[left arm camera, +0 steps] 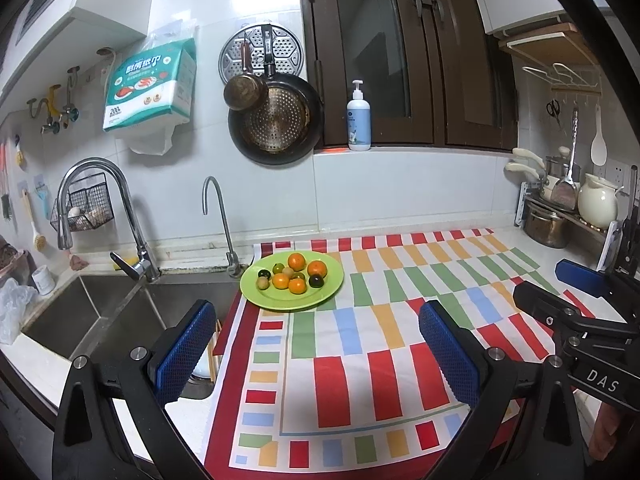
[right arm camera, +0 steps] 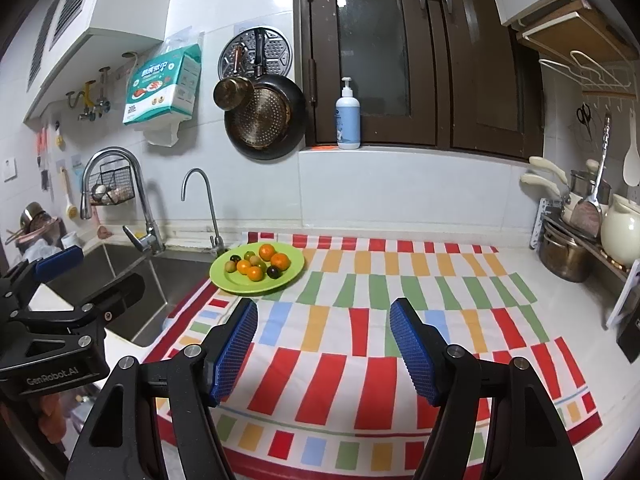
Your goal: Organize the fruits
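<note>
Two grippers hover over a kitchen counter, both with jaws apart and nothing between them. The left gripper [left arm camera: 316,356] stands wide, its blue, dimpled rubber pads [left arm camera: 182,354] set on black rigid arms with round metal bolts. The right gripper [right arm camera: 324,352] stands moderately apart, with like pads [right arm camera: 236,350].

A round, glossy green plate [left arm camera: 332,286] sits at centre frame in the left view, on the far left corner of a striped cloth [left arm camera: 360,360] with red, orange, green and blue blocks. It holds small round fruits: orange tangerines [left arm camera: 297,261], dark glossy ones [left arm camera: 316,280] and dull brownish-green ones [left arm camera: 263,282]. The plate lies just beside a stainless steel sink [left arm camera: 100,312] with two curved chrome taps [left arm camera: 132,216].

The left view shows the sink basin deep at lower left and the right gripper's side at right edge. The right view shows the left gripper's body at left edge and more of the metal pot [right arm camera: 564,258] and cream jug [right arm camera: 620,236] at right.
</note>
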A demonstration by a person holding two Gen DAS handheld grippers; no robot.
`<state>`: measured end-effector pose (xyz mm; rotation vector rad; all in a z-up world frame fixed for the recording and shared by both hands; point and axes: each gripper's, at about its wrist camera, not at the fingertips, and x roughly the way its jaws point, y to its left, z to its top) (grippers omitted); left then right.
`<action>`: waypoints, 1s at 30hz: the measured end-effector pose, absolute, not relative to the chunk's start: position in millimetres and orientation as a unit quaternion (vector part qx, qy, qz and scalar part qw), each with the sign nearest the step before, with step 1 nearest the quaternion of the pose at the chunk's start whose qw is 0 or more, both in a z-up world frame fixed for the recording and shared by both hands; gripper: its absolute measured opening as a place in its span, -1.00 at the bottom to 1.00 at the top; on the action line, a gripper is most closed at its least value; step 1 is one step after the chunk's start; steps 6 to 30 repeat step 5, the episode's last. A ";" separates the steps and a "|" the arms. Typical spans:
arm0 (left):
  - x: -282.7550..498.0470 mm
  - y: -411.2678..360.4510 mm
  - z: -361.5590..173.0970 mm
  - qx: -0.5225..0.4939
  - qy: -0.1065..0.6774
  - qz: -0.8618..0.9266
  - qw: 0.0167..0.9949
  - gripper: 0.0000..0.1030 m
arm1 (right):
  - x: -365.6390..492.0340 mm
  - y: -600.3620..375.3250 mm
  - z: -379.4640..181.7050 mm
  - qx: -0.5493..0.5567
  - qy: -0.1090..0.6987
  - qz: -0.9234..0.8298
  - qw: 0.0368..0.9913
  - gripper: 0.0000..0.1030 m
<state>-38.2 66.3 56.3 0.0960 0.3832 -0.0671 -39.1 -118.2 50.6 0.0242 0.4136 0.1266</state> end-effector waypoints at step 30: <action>-33.9 64.0 54.0 0.051 0.192 -0.035 0.979 1.00 | -35.4 -122.0 48.4 0.013 0.208 0.059 0.976 0.35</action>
